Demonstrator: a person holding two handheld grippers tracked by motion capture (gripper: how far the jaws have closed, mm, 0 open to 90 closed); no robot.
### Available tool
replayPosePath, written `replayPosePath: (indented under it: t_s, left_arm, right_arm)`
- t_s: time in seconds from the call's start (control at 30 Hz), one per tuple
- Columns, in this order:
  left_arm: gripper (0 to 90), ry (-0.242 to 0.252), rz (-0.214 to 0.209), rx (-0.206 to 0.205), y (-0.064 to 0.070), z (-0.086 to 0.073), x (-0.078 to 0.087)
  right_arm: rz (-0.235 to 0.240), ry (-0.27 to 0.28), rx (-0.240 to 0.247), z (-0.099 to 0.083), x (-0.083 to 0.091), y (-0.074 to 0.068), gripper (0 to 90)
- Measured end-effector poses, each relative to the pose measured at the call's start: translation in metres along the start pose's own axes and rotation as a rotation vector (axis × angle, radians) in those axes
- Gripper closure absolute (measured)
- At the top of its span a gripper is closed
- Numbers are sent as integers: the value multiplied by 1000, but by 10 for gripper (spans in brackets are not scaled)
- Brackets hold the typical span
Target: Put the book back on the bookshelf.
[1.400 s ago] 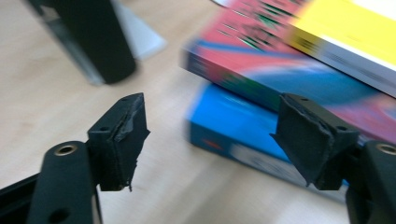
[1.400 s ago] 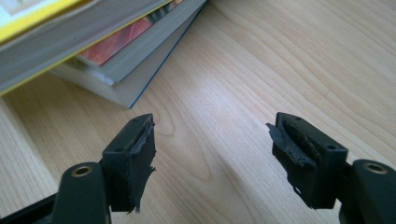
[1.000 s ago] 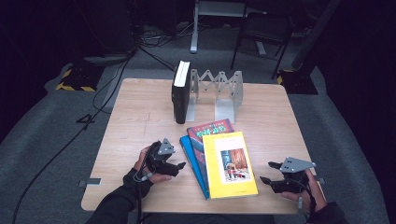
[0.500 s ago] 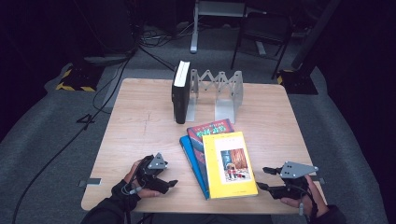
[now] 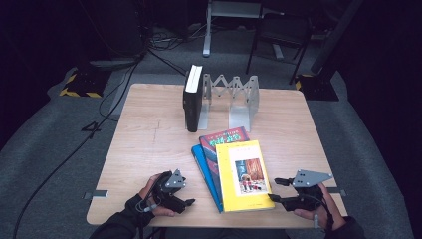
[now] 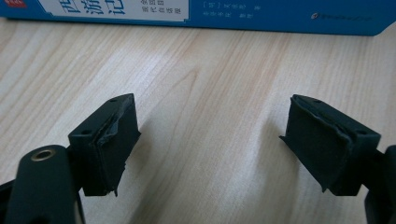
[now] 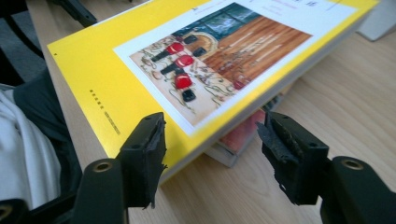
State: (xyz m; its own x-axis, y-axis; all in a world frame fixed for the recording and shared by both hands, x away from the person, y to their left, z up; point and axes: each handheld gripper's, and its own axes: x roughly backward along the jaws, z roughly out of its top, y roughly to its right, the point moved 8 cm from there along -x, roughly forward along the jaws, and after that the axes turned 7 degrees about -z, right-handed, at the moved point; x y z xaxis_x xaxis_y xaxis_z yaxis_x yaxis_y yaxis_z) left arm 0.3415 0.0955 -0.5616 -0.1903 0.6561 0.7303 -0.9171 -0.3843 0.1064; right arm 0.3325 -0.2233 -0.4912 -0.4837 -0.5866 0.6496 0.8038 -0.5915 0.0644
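Three books lie stacked in the high view: a yellow book (image 5: 246,174) on top, a red book (image 5: 224,137) under it, a blue book (image 5: 205,172) at the bottom. My left gripper (image 5: 185,195) rests near the table's front edge, left of the stack, jaws pointing at the blue book. In the left gripper view it (image 6: 217,140) is open over bare wood, the blue book (image 6: 280,16) just ahead. My right gripper (image 5: 273,190) sits right of the stack. In the right gripper view it (image 7: 215,149) is open, level with the yellow book's (image 7: 140,60) near corner, the red book (image 7: 243,135) showing beneath.
A black book (image 5: 193,97) stands upright in a silver folding rack (image 5: 239,97) at the back of the wooden table (image 5: 144,134). Cables and chair legs lie on the dark floor beyond. A person's dark sleeve (image 7: 42,116) shows past the yellow book.
My left gripper has drawn back toward the table's front edge and now points at the blue book. My right gripper has shifted slightly left toward the stack. The books have not moved.
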Motion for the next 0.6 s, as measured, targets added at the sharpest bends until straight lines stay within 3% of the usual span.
replayPosePath:
  t_s: [0.2, 0.3, 0.4, 0.47, 0.5, 0.53, 0.6]
  left_arm:
    - [161, 22, -1, -8, -1, -1, 0]
    - [159, 6, 2, 0, -1, 0, 0]
    - [221, -2, 42, 21, -5, 4, 2]
    - [224, 54, 51, 30, -8, 14, 8]
    - [225, 54, 51, 30, -8, 14, 8]
    - [225, 101, 49, 43, -10, 22, 13]
    - [229, 135, 53, 49, -12, 33, 16]
  right_arm:
    - [83, -32, -67, 2, -16, 5, 272]
    - [157, -63, -107, 4, -25, 10, 236]
    - [175, -82, -96, 9, -33, 11, 198]
    - [181, -104, -100, 11, -36, 12, 183]
    - [181, -104, -100, 11, -36, 12, 183]
    - [183, -110, -101, 12, -37, 13, 176]
    - [182, -111, -86, 13, -38, 14, 179]
